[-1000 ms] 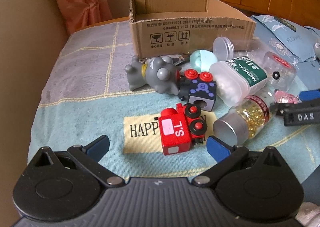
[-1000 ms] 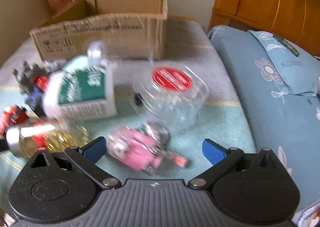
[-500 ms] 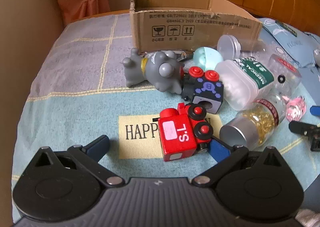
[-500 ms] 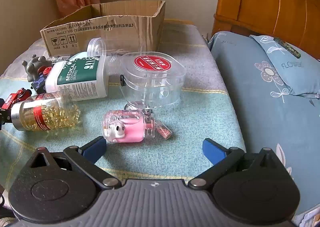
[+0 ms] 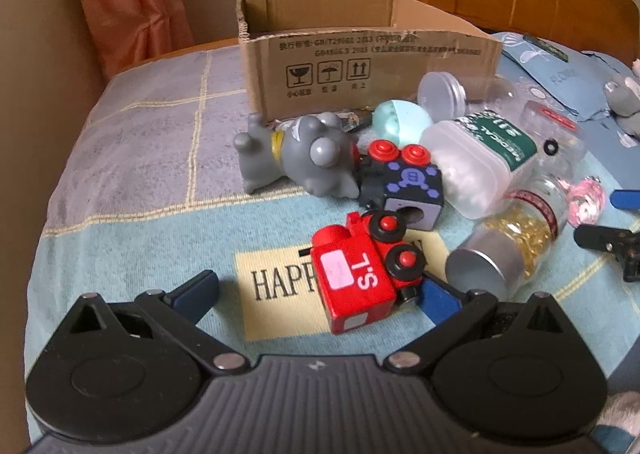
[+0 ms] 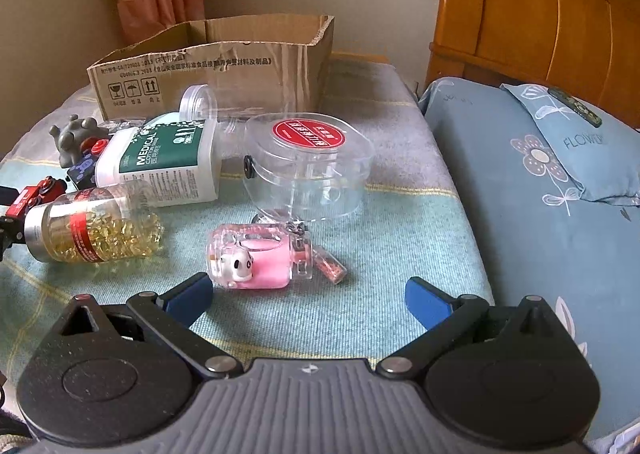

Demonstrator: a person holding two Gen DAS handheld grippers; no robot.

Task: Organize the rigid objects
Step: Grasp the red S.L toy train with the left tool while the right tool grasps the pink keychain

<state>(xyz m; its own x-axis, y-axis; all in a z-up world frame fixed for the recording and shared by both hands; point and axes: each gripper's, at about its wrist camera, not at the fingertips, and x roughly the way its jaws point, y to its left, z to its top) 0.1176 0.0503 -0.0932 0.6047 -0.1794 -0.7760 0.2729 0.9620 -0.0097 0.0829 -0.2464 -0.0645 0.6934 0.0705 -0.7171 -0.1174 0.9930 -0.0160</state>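
**Both tongs spread wide over the toys on the bed**

My left tongs (image 5: pixel 318 294) are released, jaws wide apart, low over the bed (image 5: pixel 132 238). The red toy train (image 5: pixel 362 272) lies on its side between them, its front end touching the right blue pad; the left pad is well clear of it. My right tongs (image 6: pixel 308 296) are also released and grasp nothing; the pink keychain bottle (image 6: pixel 258 260) lies just beyond them, nearer the left pad.

Taking the cardboard box (image 5: pixel 360 54) as the landmark, it stands open at the far side of the bed. In front of it, nearest me, lies the jar of yellow capsules (image 6: pixel 90 226) on its side, right of the train. Closer to the box come the dark blue block toy (image 5: pixel 404 184), the white medical tub (image 6: pixel 160 164) and the clear container with a red label (image 6: pixel 308 164). The grey rubber animal (image 5: pixel 296 158) lies right in front of the box wall.
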